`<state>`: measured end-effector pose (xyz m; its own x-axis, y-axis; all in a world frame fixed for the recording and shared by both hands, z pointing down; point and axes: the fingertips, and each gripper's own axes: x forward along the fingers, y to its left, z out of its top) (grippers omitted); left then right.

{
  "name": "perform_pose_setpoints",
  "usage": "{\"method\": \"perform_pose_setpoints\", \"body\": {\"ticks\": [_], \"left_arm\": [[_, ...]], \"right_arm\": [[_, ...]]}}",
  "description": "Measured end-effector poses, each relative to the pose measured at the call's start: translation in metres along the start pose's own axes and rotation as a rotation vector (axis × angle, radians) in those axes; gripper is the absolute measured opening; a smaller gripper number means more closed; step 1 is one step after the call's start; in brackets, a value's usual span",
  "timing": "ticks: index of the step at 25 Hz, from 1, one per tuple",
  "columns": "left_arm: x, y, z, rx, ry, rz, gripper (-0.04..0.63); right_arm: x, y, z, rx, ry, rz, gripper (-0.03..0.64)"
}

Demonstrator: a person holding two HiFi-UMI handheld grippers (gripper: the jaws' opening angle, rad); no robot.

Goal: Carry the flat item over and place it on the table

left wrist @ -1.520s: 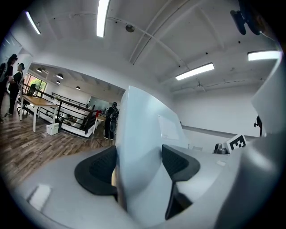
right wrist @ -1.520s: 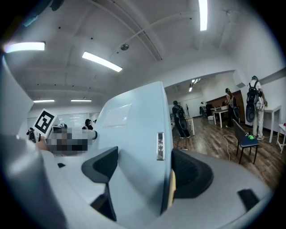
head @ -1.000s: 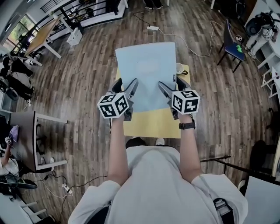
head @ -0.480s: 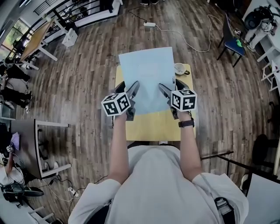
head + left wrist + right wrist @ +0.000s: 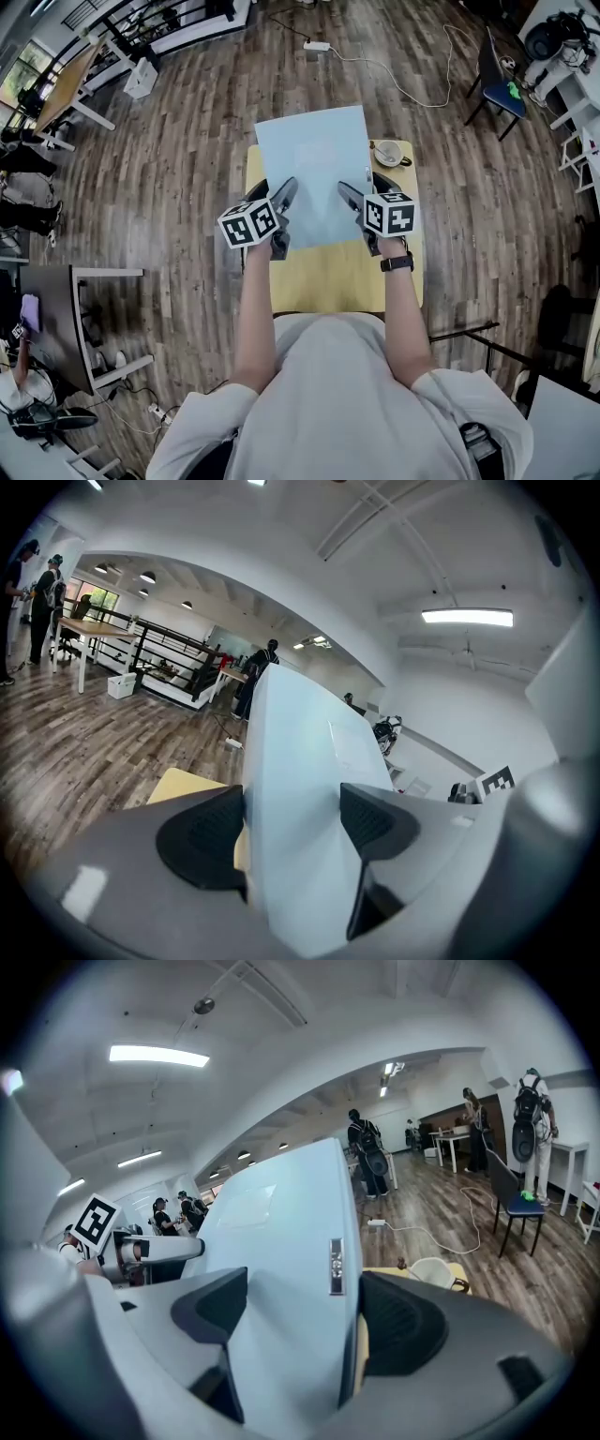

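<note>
Pale-blue flat board [image 5: 314, 169] hovers over yellow desk [image 5: 328, 277], left claw [image 5: 281, 197] and right claw [image 5: 350, 197] both clamped on its near edge. Likely light, stiff, slippery; near-corner hold suits it.

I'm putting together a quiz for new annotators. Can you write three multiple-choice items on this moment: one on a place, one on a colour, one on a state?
1. Where is the cup?
A on the floor
B on the far right corner of the table
C on a chair

2. What colour is the flat item?
A light blue
B red
C black

3. How is the flat item held?
A by one gripper only
B lying free, ungripped
C clamped by both grippers

Answers: B, the cup stands on the yellow top beside the flat item. A, it looks pale blue in all views. C, the left gripper and the right gripper each have their jaws closed on its near edge.
</note>
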<state>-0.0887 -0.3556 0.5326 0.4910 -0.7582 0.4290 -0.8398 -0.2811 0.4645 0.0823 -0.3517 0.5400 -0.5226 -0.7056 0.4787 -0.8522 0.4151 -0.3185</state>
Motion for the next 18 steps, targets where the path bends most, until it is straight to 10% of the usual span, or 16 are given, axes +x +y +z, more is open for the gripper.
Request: {"method": "perform_pose_setpoints", "body": {"ticks": [18], "left_arm": [[0.061, 0.062, -0.058, -0.092, 0.181, 0.059, 0.308]], "right_arm": [[0.071, -0.036, -0.067, 0.141, 0.182, -0.019, 0.344]]}}
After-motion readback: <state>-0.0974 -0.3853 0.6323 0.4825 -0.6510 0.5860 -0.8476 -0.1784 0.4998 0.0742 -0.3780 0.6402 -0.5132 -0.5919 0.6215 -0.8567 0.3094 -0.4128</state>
